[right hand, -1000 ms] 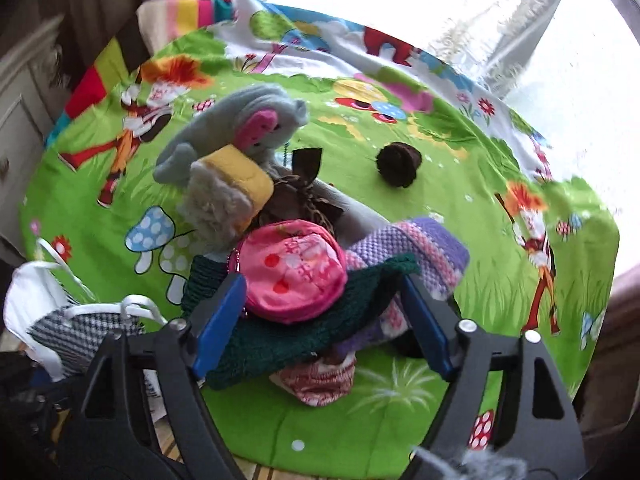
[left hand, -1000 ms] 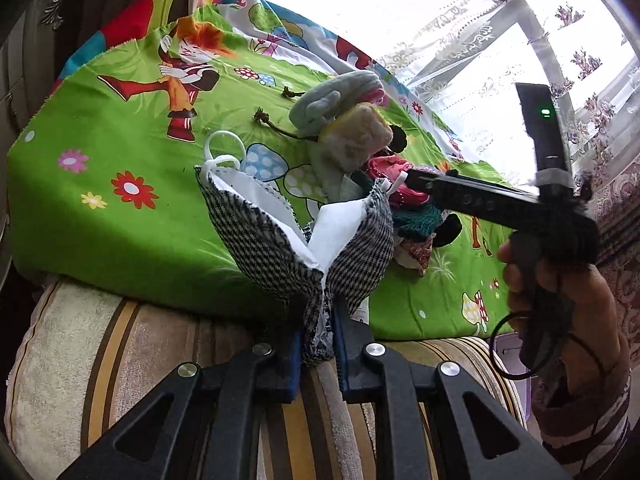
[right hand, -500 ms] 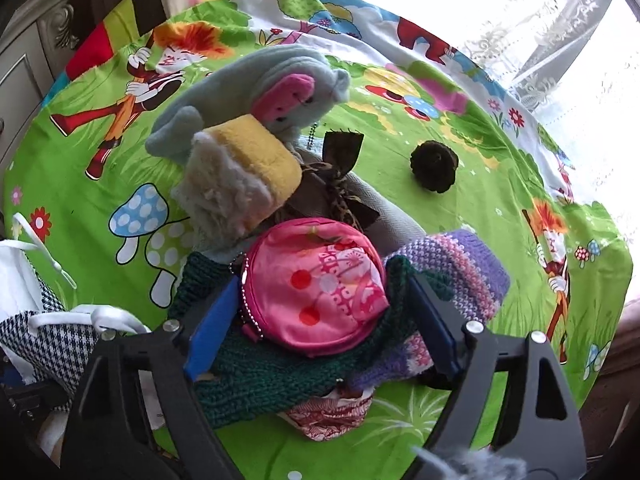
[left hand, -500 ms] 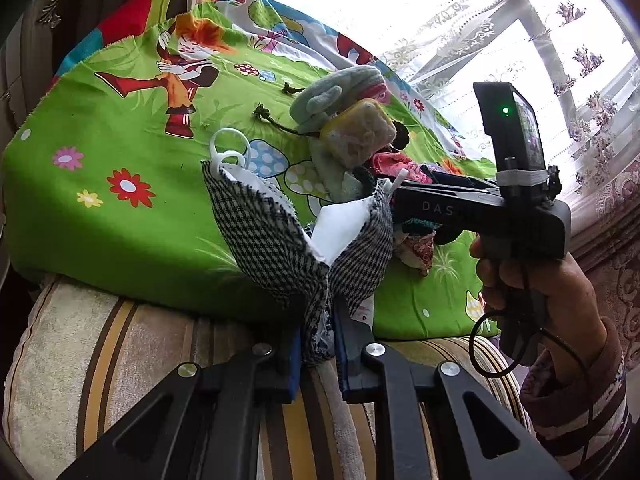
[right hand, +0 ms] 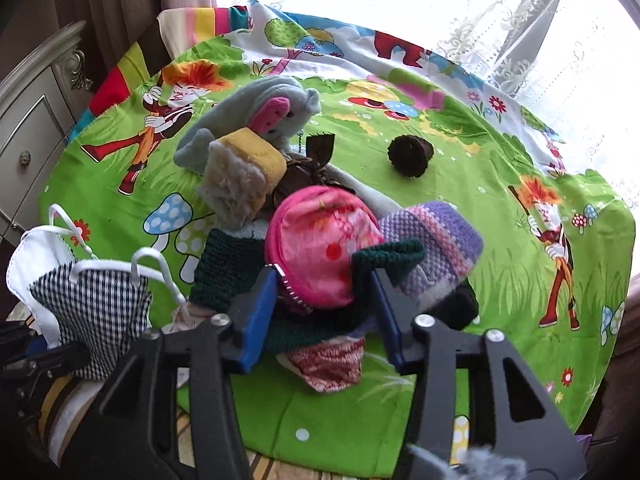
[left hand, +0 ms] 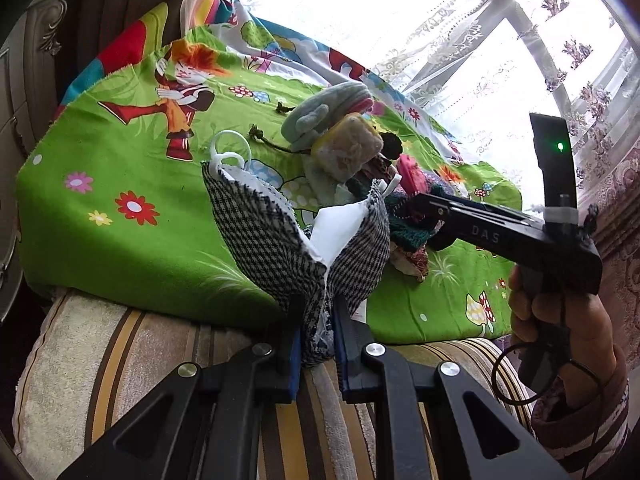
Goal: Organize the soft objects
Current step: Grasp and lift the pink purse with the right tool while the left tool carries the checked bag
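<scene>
My left gripper point(left hand: 316, 344) is shut on the bottom fold of a black-and-white checked face mask point(left hand: 280, 240) with white lining and ear loops, held upright over the striped cushion. The mask point(right hand: 92, 304) also shows at the lower left of the right wrist view. My right gripper point(right hand: 324, 308) is closing on a pink floral zip pouch point(right hand: 320, 240). Its blue pads point(right hand: 260, 308) press the pouch's sides and a fold of dark green knit point(right hand: 228, 268). The pouch tops a heap of soft things on the green cartoon sheet point(right hand: 500, 280).
The heap also holds a grey plush point(right hand: 256, 116), a yellow fuzzy block point(right hand: 244, 176) and a purple knitted piece point(right hand: 436, 244). A brown pom-pom point(right hand: 410, 156) lies alone farther back. A carved cabinet point(right hand: 28, 132) stands left. The lace curtain point(left hand: 460, 48) hangs behind.
The right gripper's jaws have narrowed from wide apart onto the pink pouch, which now bulges upward between them. The left gripper and its mask have stayed put.
</scene>
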`<state>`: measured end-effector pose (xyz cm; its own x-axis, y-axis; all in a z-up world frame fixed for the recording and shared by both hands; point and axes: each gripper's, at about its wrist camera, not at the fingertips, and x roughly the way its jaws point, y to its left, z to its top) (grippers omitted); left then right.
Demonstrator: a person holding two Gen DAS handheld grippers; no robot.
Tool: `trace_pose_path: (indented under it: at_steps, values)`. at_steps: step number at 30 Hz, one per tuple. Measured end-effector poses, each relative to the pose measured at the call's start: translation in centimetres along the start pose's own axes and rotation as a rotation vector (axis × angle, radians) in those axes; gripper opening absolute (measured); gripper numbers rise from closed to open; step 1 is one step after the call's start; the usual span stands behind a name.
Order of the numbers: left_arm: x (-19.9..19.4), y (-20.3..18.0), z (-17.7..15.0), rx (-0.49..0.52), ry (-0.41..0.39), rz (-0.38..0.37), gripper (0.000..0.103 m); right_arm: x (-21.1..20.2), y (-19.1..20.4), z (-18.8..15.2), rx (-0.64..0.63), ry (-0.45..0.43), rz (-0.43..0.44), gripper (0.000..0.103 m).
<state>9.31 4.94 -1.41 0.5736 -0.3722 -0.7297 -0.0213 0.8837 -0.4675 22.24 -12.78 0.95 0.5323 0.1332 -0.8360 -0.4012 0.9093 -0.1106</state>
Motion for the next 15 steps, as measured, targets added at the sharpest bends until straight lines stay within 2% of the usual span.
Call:
trace_pose_path:
  at_steps: [1, 4, 8, 9, 10, 11, 12, 13, 15]
  values:
    - [-0.1, -0.1, 0.0, 0.002, -0.005, 0.001, 0.014, -0.2, -0.3, -0.3, 0.006, 0.0, 0.0, 0.036]
    - [-0.3, -0.3, -0.2, 0.006, -0.008, 0.005, 0.014, -0.7, -1.3, -1.1, 0.036, 0.001, 0.028, 0.026]
    - [-0.5, -0.5, -0.3, 0.014, -0.014, -0.001, 0.014, -1.5, -1.6, -1.6, 0.026, -0.013, 0.04, 0.026]
    - [-0.5, -0.6, -0.3, 0.016, -0.012, -0.001, 0.014, -1.6, -1.5, -1.5, 0.015, -0.016, 0.049, 0.033]
    - [-0.4, -0.7, -0.3, 0.019, -0.011, -0.002, 0.014, -1.6, -1.3, -1.2, 0.001, -0.018, 0.058, 0.054]
    - [-0.4, -0.8, -0.2, 0.023, -0.01, -0.001, 0.014, -1.6, -1.0, -0.9, -0.013, -0.027, 0.057, 0.067]
    - [-0.4, -0.8, -0.2, 0.027, -0.011, -0.002, 0.014, -1.6, -0.7, -0.5, -0.026, -0.046, 0.045, 0.086]
    - [-0.4, -0.8, -0.1, 0.029, -0.012, -0.003, 0.014, -1.5, -0.3, 0.0, -0.044, -0.069, 0.025, 0.089]
    - [-0.4, -0.7, -0.1, 0.024, -0.011, -0.006, 0.014, -0.4, 0.9, 1.2, -0.101, -0.067, -0.011, 0.089]
